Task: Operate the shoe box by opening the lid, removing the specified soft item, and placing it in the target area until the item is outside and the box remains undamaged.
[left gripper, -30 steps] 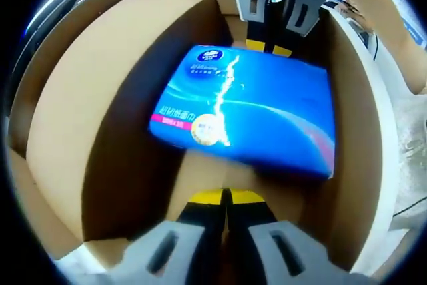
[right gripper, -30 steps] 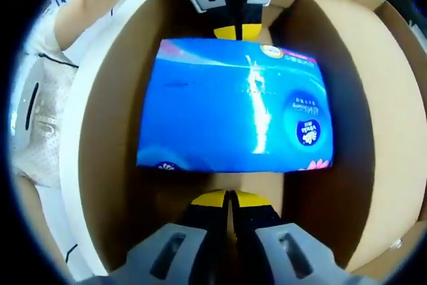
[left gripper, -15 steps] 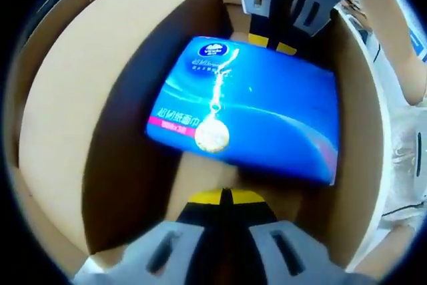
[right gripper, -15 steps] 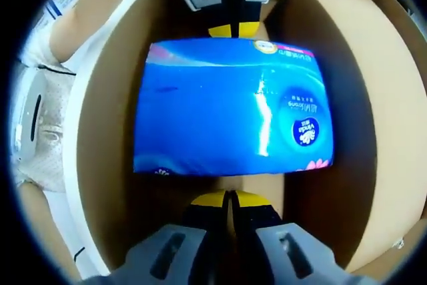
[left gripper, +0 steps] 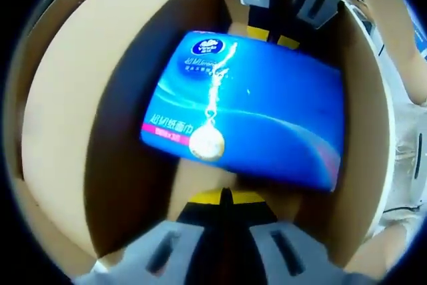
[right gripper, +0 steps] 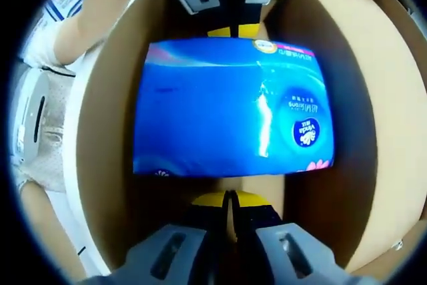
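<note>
Tissue pack: blue glossy pack (left gripper: 248,119) of facial tissues with a round logo, white script and a pink stripe; it sits inside the open cardboard shoe box, between the two grippers, its top face catching a bright streak of light; also seen at (right gripper: 230,107).
Left gripper: its own jaws rise from the bottom of the left gripper view (left gripper: 225,197), yellow-tipped, pressed together with no gap between them, just at the near edge of the tissue pack; whether they pinch the wrapper cannot be told. In the right gripper view it shows at the far side of the pack (right gripper: 232,30), jaws likewise together.
Right gripper: its own jaws (right gripper: 229,198) are closed tip to tip, right beside the near edge of the pack; any hold on the wrapper is hidden. From the left gripper view it appears at the far edge of the pack (left gripper: 271,36).
Shoe box: brown cardboard walls (left gripper: 73,98) stand on both sides of the pack, lid off the opening; the floor of the box shows under the pack (right gripper: 261,185).
Person: a bare arm (right gripper: 100,11) and pale patterned clothing lie outside the box wall.
</note>
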The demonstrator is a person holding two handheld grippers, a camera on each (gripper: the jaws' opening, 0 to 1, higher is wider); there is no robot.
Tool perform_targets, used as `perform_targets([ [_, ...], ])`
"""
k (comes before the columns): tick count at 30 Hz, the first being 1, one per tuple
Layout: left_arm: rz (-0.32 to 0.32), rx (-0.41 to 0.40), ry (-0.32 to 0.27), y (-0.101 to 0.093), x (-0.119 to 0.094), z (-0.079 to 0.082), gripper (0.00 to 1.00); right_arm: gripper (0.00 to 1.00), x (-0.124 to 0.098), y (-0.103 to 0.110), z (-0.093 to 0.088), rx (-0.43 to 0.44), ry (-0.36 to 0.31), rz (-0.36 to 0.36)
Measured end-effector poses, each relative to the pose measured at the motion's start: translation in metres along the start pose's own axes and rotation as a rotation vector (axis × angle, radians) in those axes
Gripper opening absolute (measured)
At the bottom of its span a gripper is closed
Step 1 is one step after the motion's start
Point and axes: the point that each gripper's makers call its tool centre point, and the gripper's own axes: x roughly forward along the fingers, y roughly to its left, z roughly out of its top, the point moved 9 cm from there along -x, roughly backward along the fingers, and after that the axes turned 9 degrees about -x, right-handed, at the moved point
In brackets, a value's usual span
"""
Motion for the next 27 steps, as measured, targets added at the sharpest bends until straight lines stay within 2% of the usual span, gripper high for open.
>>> perform_targets([
  [3,-0.008,-0.015,-0.012,0.002,-0.001,-0.002,0.01,0.02,0.0,0.0,0.001,-0.01,0.011,-0.004],
  [10,-0.055,-0.055,-0.107,0.006,-0.002,-0.012,0.01,0.02,-0.001,0.0,0.0,-0.013,0.007,-0.002],
  [15,-0.069,-0.056,-0.143,0.006,-0.001,-0.015,0.01,0.02,-0.001,0.0,0.0,0.01,0.001,-0.001],
  [19,-0.071,-0.053,-0.145,0.006,-0.001,-0.014,0.01,0.02,-0.001,0.001,-0.001,0.018,0.005,-0.006],
  [27,-0.036,-0.026,-0.131,0.002,0.0,-0.011,0.01,0.02,-0.001,0.001,-0.001,0.044,0.013,-0.014],
])
